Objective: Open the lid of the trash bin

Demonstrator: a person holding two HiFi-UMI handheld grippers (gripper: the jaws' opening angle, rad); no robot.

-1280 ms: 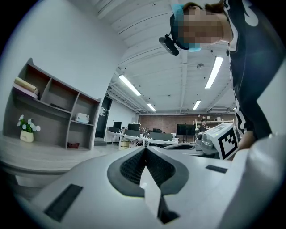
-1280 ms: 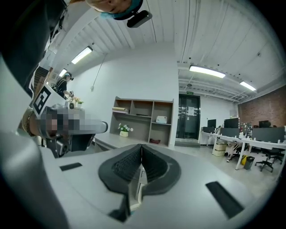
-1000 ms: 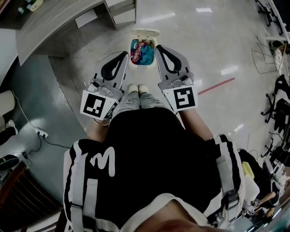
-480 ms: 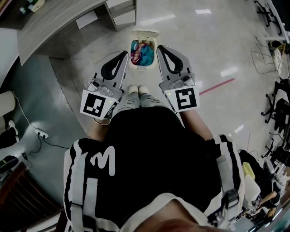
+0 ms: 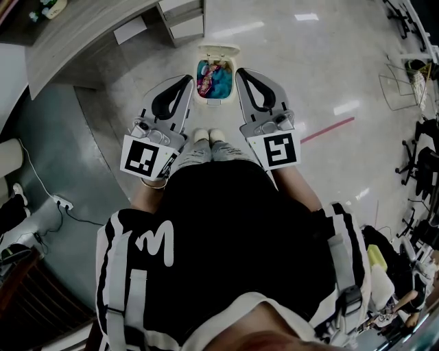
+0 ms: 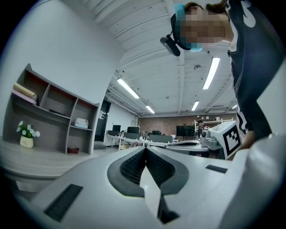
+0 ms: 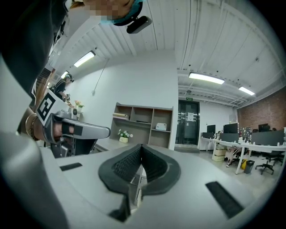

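Observation:
The small white trash bin (image 5: 208, 99) stands on the floor just ahead of the person's shoes (image 5: 208, 135). Its lid (image 5: 219, 50) is tipped up and back, and blue and pink rubbish shows inside. My left gripper (image 5: 190, 79) hangs at the bin's left side and my right gripper (image 5: 239, 71) at its right side, both above it. Both are shut and hold nothing. In the left gripper view the gripper (image 6: 145, 148) has its pads pressed together, aimed level into the room; the right gripper (image 7: 142, 146) looks the same in its own view. Neither gripper view shows the bin.
A grey desk (image 5: 82, 27) with a drawer unit (image 5: 182, 17) is at the upper left. A red tape line (image 5: 328, 129) crosses the floor at the right, office chairs (image 5: 422, 158) beyond it. A power strip with a cable (image 5: 62, 202) lies at the left. A wall shelf (image 7: 143, 118) faces the right gripper.
Hardly anything differs: both grippers keep their places beside the open bin, with only a slight sway.

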